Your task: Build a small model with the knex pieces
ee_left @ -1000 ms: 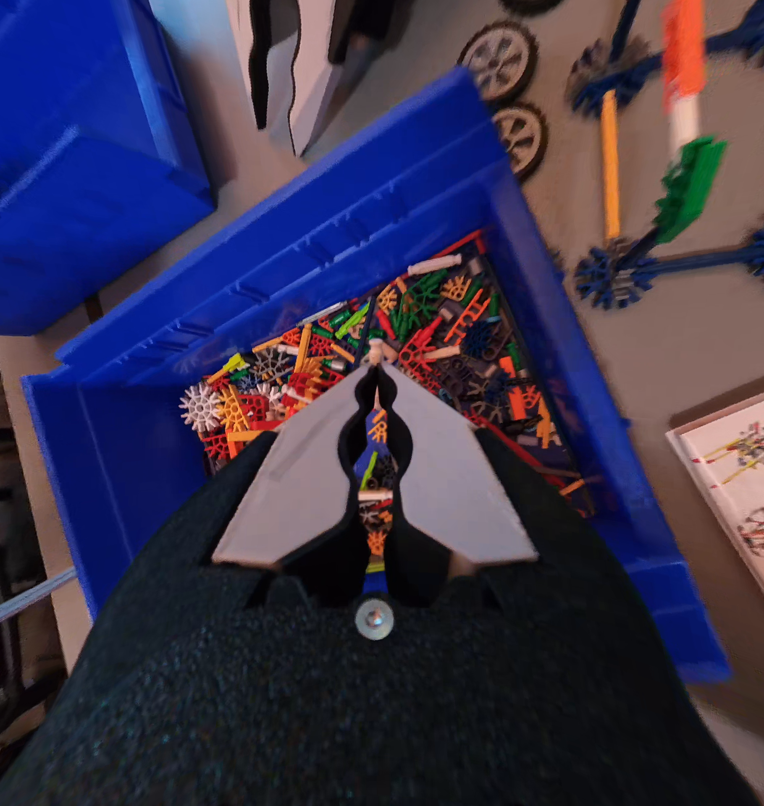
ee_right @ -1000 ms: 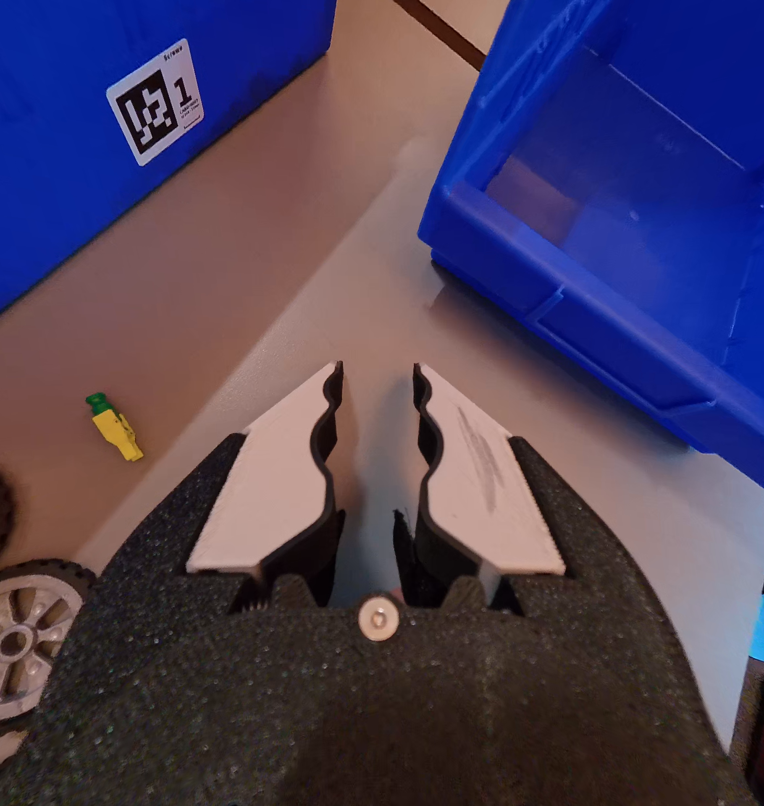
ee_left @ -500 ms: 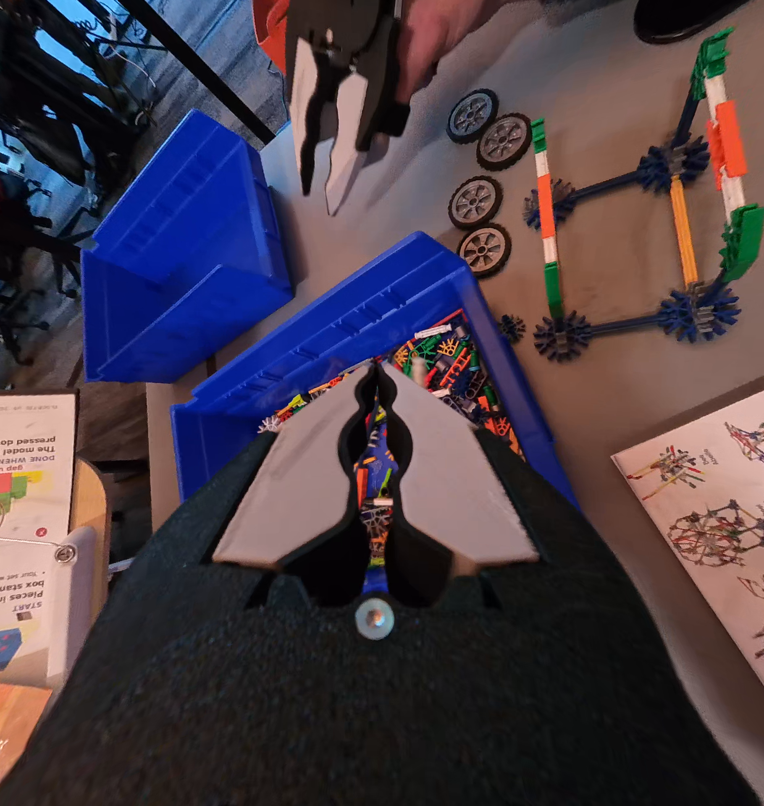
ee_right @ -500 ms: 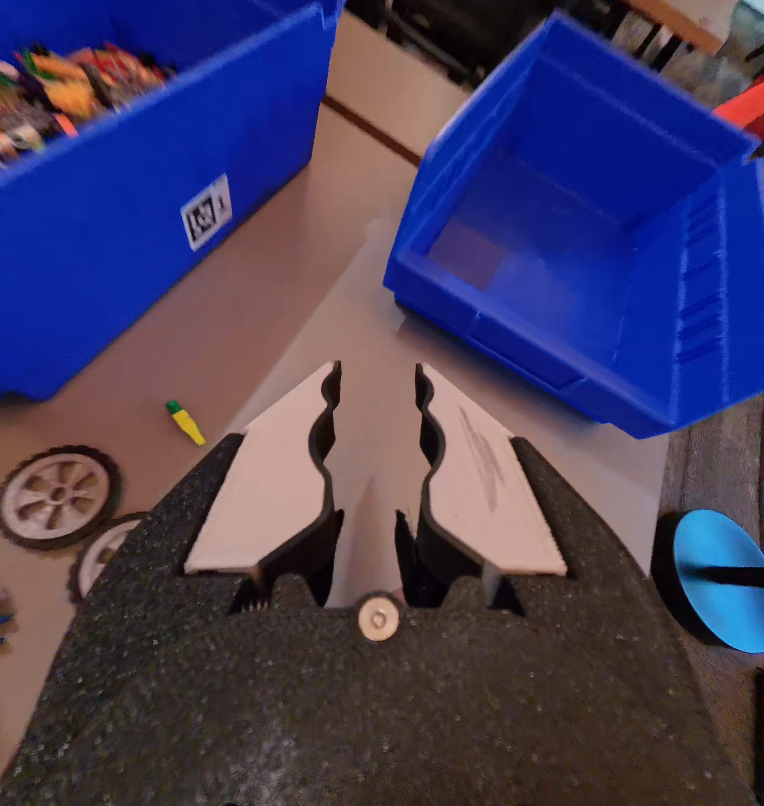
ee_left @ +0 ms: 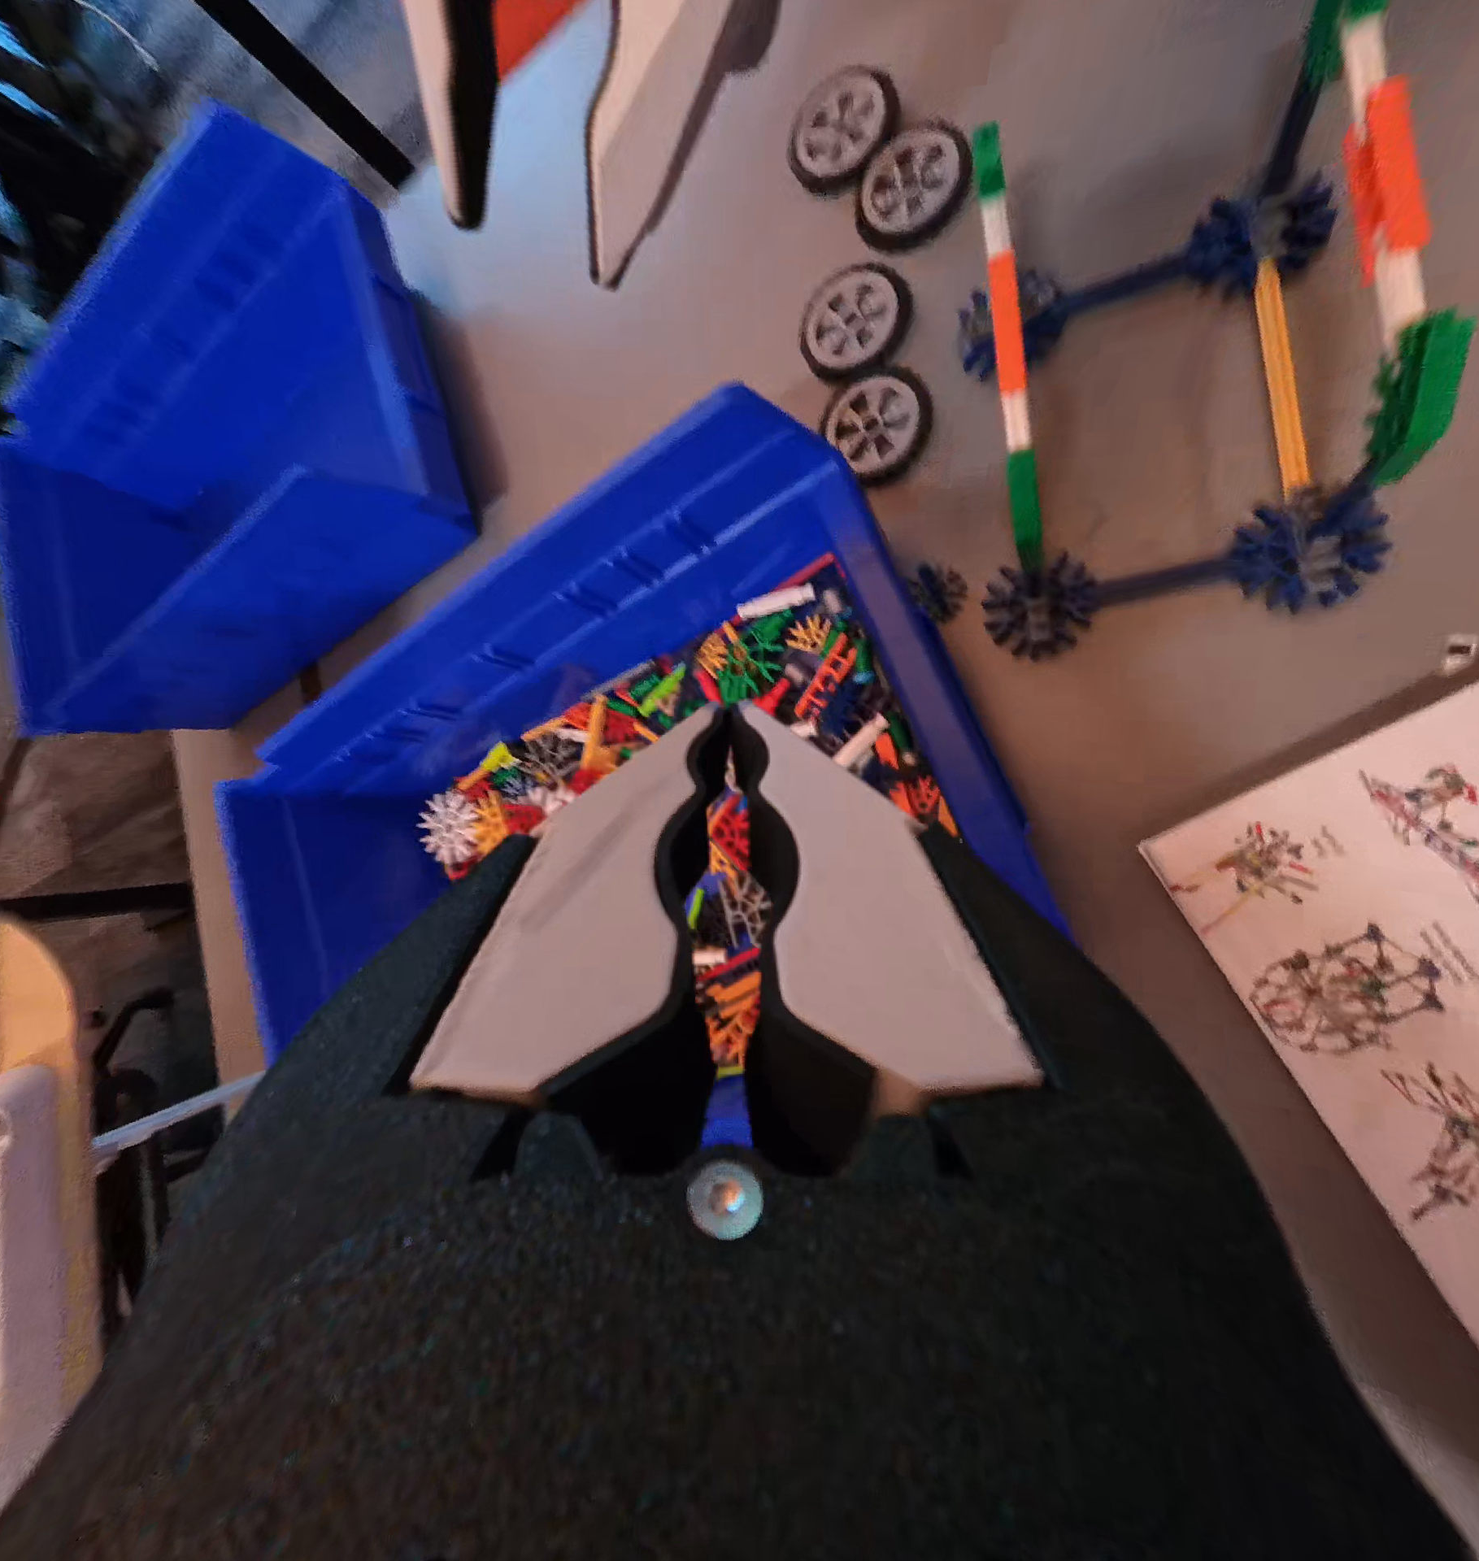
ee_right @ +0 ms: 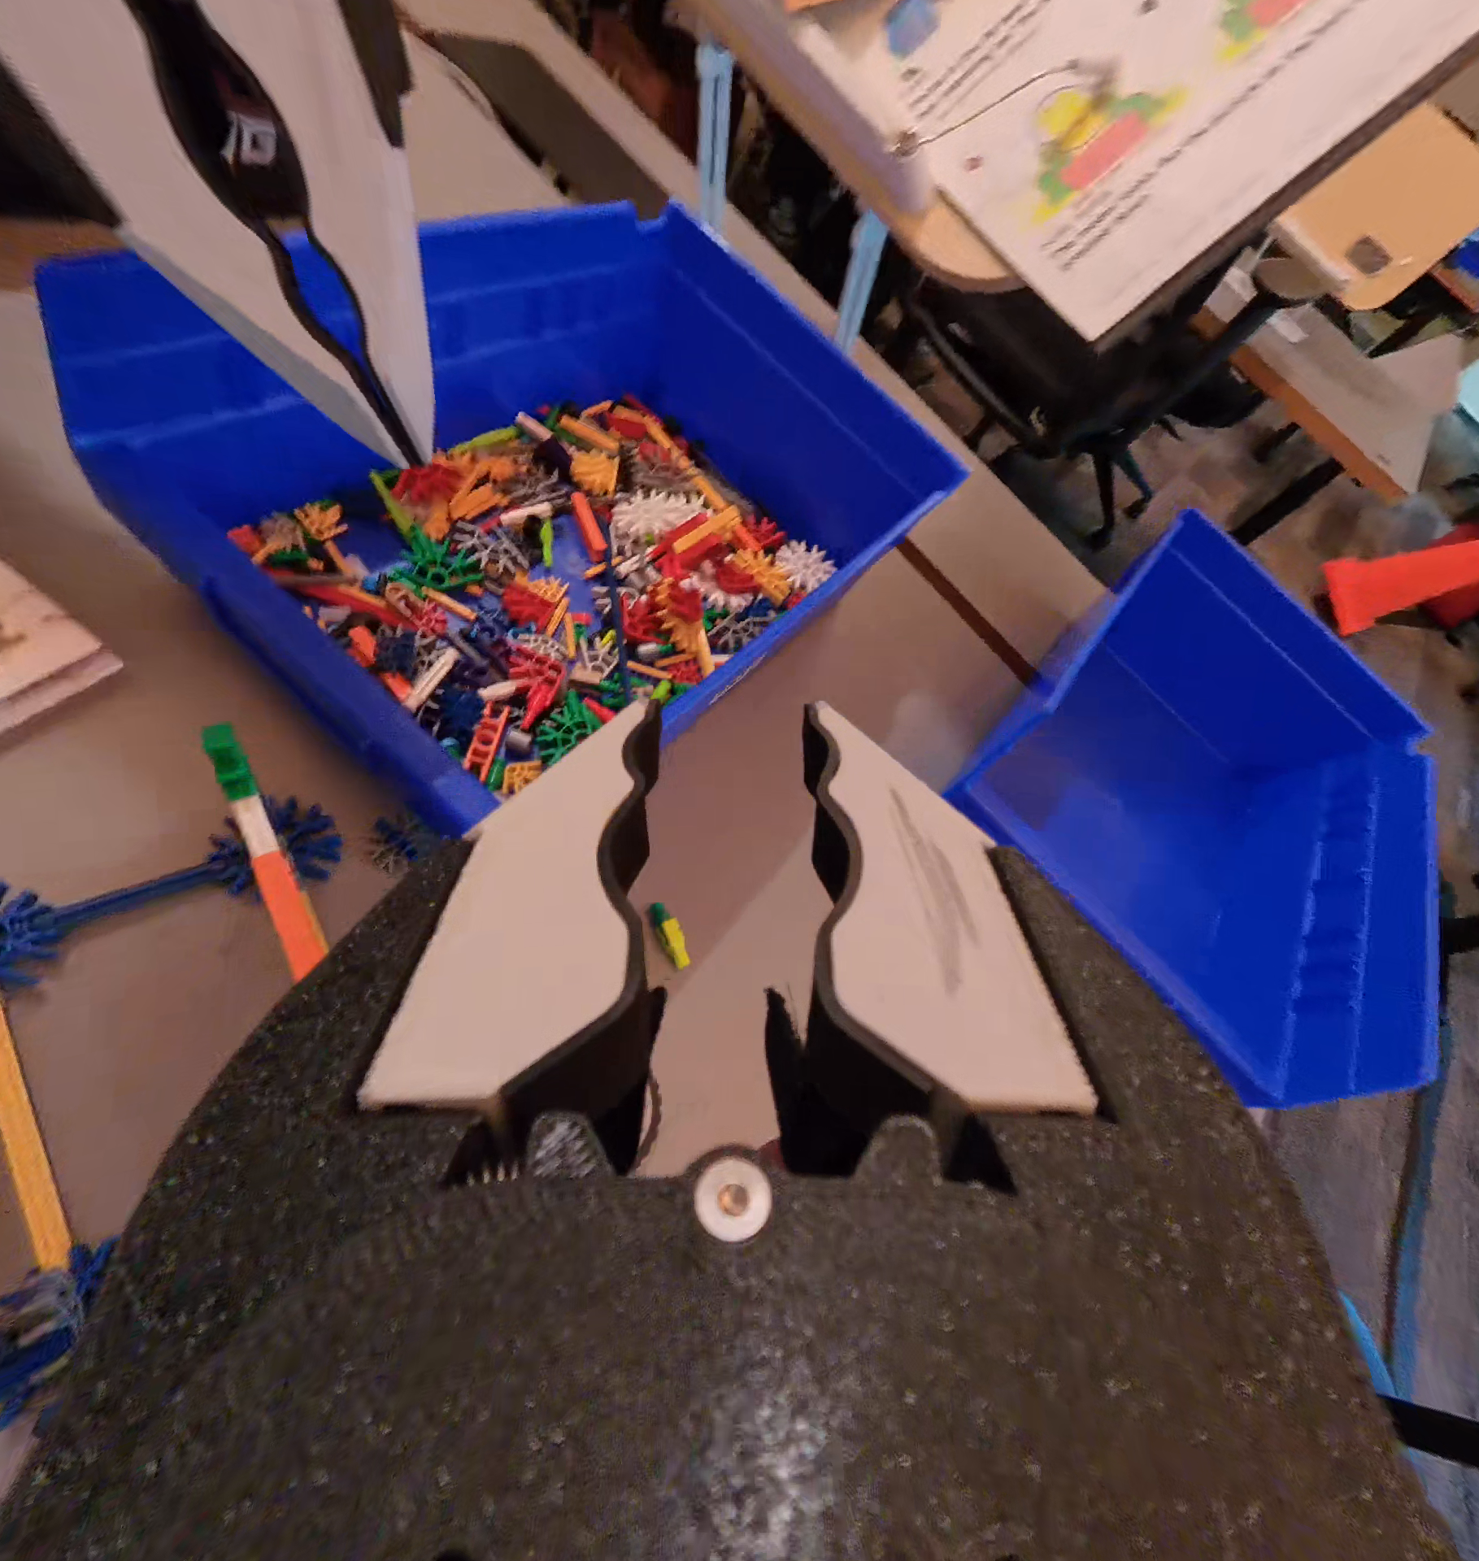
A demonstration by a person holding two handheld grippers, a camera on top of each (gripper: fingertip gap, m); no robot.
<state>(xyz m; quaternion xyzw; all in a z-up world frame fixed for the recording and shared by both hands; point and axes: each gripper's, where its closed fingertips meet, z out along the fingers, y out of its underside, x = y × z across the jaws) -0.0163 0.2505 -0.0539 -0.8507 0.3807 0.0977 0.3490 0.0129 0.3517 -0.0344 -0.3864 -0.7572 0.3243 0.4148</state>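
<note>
My left gripper is shut and hangs over a blue bin full of small coloured construction-toy pieces. I see nothing between its tips. It also shows in the right wrist view, tips together just above the pile. My right gripper is open and empty above the table, beside that bin. A small yellow-green piece lies on the table between its fingers. The right gripper also shows at the top of the left wrist view, jaws apart.
An empty blue bin lies tipped on the table's edge, also in the left wrist view. A rod-and-connector frame and several grey wheels lie past the full bin. An instruction sheet lies at the right. My right fingertips sit around 11 centimeters from my left ones.
My right gripper has risen and swung from the empty bin toward the full bin, still open. My left gripper lifted out of the bin, then came a little closer again, still shut.
</note>
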